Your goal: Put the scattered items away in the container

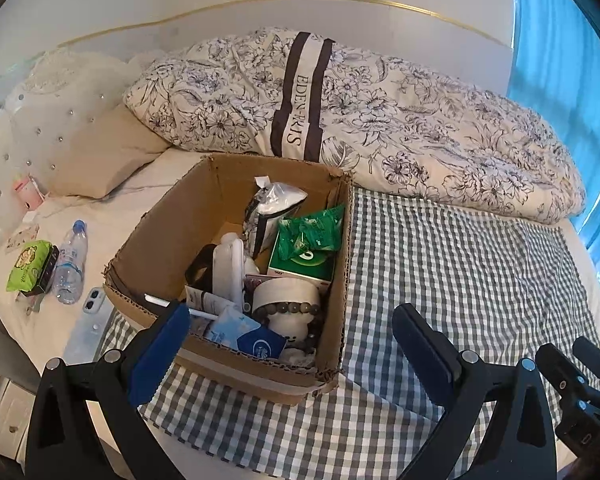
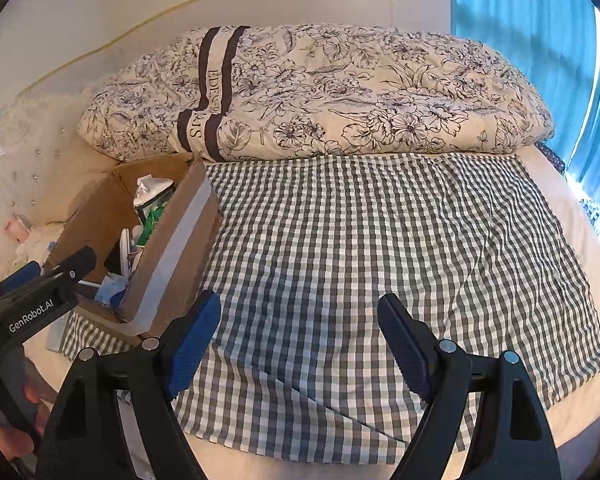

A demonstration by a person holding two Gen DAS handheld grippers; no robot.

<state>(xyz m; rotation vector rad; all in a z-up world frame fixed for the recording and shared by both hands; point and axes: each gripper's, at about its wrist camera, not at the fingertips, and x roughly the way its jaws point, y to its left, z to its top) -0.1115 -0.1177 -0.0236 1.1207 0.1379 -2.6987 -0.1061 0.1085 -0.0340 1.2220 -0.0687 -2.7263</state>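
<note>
Cardboard box [image 1: 236, 208], open-topped, standing on a grey-and-white checked cloth [image 1: 460, 264] spread over a bed, its far side near a rolled floral duvet [image 1: 420, 120]. Contents: green carton [image 1: 300, 264] with a green packet [image 1: 316, 232] on top, a clear crumpled bag [image 1: 278, 196], a white bottle [image 1: 230, 268], a roll of white tape [image 1: 286, 294] ringed by a dark bead bracelet [image 1: 288, 310], a blue-and-white tissue pack [image 1: 244, 334]. Outside the box, on the white sheet to its left: water bottle [image 1: 70, 264] lying flat, green pouch [image 1: 26, 264] just beside it, phone [image 1: 92, 320] near the box corner, small pink item [image 1: 30, 196] by the tufted headboard [image 1: 24, 140]. Left claw [image 1: 288, 344]: spread wide, empty, held above the box's near edge. Right claw [image 2: 300, 344]: spread wide, empty, over bare checked cloth to the right of the box. Blue curtain [image 2: 540, 40] at the far right.
</note>
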